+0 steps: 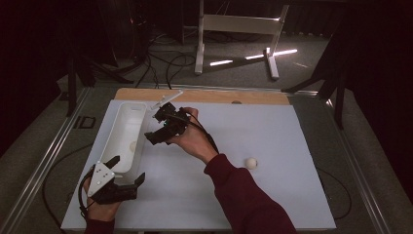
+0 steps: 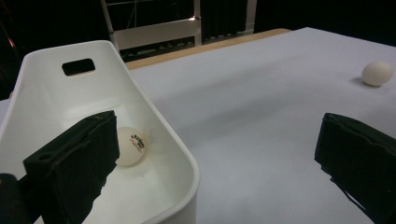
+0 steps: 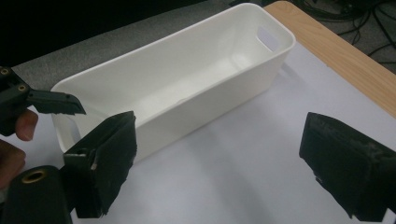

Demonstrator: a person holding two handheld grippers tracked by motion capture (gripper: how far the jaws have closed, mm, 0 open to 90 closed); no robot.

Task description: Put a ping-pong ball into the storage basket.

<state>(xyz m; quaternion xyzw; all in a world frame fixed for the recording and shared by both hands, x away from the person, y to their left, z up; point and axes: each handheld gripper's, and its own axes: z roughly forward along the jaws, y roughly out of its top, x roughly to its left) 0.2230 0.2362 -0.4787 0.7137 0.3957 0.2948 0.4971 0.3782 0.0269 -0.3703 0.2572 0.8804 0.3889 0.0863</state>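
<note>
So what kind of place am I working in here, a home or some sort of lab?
Most likely a lab or recording studio, not a home. Black curtains ring a dim room, loose cables run over the grey floor, and a white metal stand sits behind the table, which holds just a white bin and ping-pong balls.

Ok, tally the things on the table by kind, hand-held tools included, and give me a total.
White balls: 2, one in the bin, one loose on the table
White bin: 1
Tools: 2, left tool and right tool
Total: 5
</note>
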